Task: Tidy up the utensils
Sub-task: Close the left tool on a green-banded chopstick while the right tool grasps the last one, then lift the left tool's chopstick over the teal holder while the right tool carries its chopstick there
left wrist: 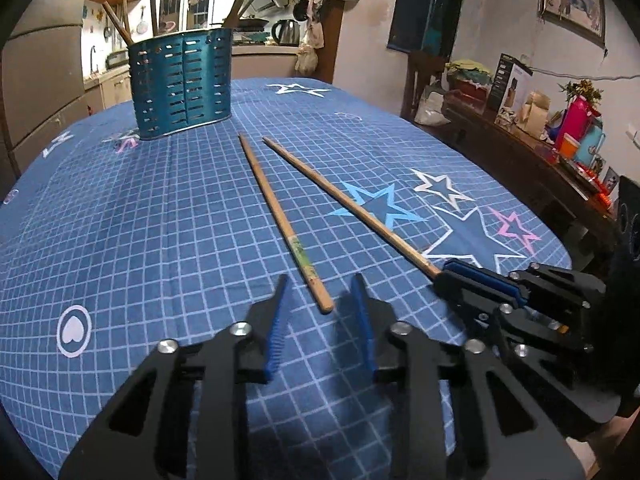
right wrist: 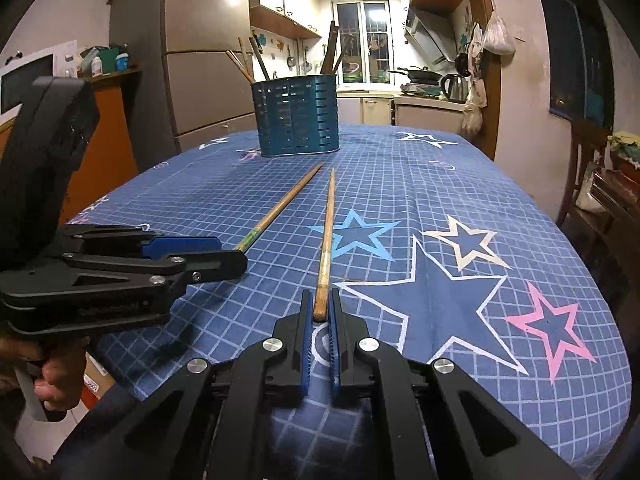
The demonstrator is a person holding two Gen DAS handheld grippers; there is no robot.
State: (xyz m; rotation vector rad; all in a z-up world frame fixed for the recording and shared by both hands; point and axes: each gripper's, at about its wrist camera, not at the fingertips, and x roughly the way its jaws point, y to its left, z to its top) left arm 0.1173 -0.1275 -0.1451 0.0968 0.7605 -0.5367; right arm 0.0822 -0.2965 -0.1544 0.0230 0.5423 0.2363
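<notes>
Two wooden chopsticks lie on the blue star-patterned tablecloth. My left gripper (left wrist: 322, 292) is open, its fingers on either side of the near end of the green-marked chopstick (left wrist: 280, 216), which also shows in the right wrist view (right wrist: 280, 208). My right gripper (right wrist: 320, 304) is shut on the near end of the plain chopstick (right wrist: 327, 236), which rests on the cloth; the left wrist view shows the chopstick (left wrist: 344, 204) and that gripper (left wrist: 460, 276) too. A teal slotted utensil holder (left wrist: 182, 80) stands at the far side, with several utensils in it (right wrist: 296, 114).
The table edge curves off at the right (right wrist: 608, 320) and near left (left wrist: 24, 184). A cluttered wooden sideboard (left wrist: 540, 152) stands to the right. A fridge (right wrist: 200, 72) and kitchen counter (right wrist: 424, 100) lie behind the table.
</notes>
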